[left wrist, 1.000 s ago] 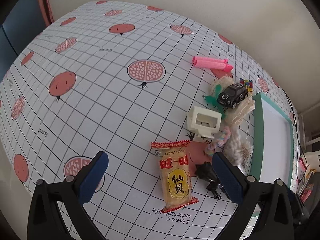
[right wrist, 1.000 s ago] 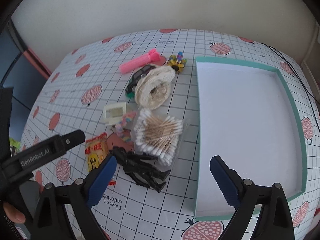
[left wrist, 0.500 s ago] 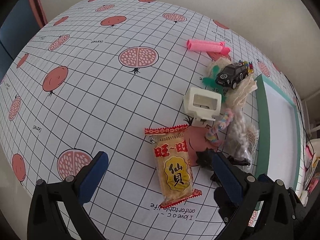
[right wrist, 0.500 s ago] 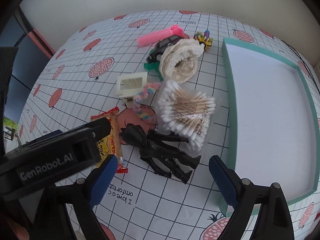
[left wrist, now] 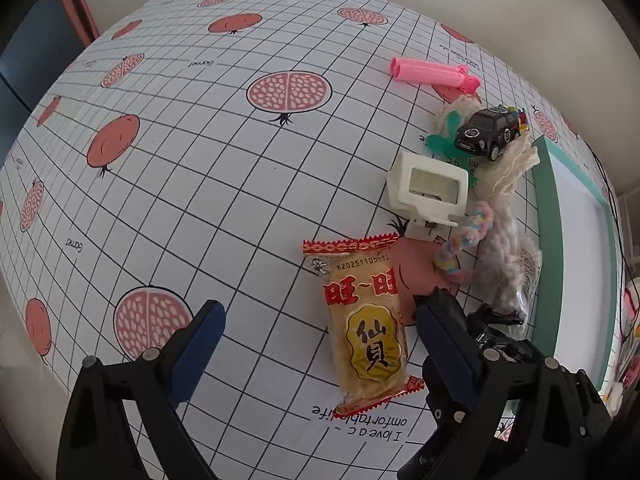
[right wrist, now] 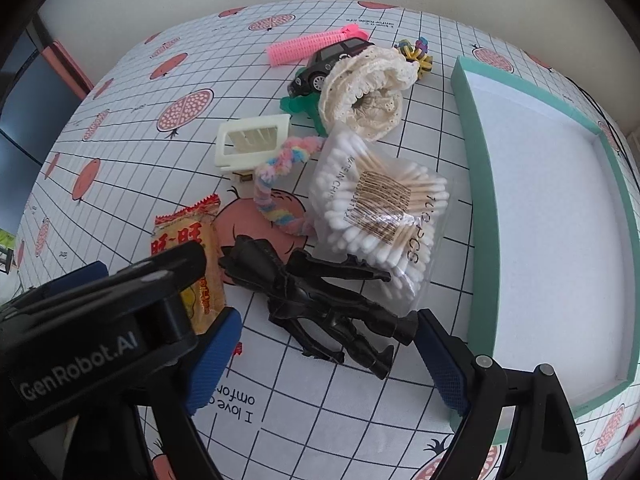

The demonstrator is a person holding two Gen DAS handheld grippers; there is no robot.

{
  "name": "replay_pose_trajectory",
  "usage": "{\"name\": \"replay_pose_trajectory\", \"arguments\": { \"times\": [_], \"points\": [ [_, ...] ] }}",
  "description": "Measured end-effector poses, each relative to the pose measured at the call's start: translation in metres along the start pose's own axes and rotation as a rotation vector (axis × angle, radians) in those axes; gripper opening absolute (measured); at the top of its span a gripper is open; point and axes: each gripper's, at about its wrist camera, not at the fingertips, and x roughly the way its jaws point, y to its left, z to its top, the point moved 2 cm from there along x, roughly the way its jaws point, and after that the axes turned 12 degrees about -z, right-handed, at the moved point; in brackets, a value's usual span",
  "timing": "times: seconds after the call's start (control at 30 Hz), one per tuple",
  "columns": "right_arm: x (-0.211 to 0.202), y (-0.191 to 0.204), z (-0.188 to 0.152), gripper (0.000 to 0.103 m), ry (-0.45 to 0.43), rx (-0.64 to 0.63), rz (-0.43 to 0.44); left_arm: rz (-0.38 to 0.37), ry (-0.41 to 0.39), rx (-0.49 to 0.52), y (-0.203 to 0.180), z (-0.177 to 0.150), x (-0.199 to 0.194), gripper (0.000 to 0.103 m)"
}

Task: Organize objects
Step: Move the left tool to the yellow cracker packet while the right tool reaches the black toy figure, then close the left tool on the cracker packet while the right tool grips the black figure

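Left gripper [left wrist: 320, 344]: jaws spread wide and just closing slightly; held over the rice cracker packet [left wrist: 366, 332], which lies between the blue pads, untouched by either.
Right gripper [right wrist: 326, 354]: jaws spread wide, also just closing a little; lowered over the black action figure [right wrist: 320, 300], whose legs lie between the pads; no contact is seen.
Gripper overlap: the left gripper's black arm is seen in the right wrist view at lower left, covering part of the packet.
Rice cracker packet: flat on the worktop [left wrist: 180, 184], red-edged, yellow label up, just left of the black figure.
Black action figure: lying flat, arms out, its upper arm touching the cotton swab bag [right wrist: 380, 208].
Cotton swab bag: clear bag, barcode label up, set between the figure and the lace roll [right wrist: 366, 92], near the tray's left wall.
Tray [right wrist: 476, 152]: teal-walled, white floor, placed right of the pile; no objects are seen inside.
Rainbow pipe cleaner [right wrist: 280, 184]: looped, laid between the cream clip [right wrist: 252, 140] and the swab bag.
Cream clip: rectangular plastic frame, resting just behind the packet.
Toy car [left wrist: 488, 132]: black, parked against the lace roll, partly over a green plastic piece [left wrist: 440, 140].
Pink roller [left wrist: 432, 74]: lying alone at the far side of the pile.
Small colourful toy [right wrist: 416, 54]: yellow-black, placed behind the lace roll; details too small to tell.
Worktop cover: white grid cloth with pomegranate prints.
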Motion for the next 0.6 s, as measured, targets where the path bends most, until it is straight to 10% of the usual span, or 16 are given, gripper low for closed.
{"name": "replay_pose_trajectory", "arguments": {
  "times": [0.6],
  "points": [
    [0.008, 0.0017, 0.0047, 0.078, 0.023, -0.009, -0.05, 0.033, 0.013, 0.035, -0.0026, -0.0088, 0.0018, 0.086]
  ]
}}
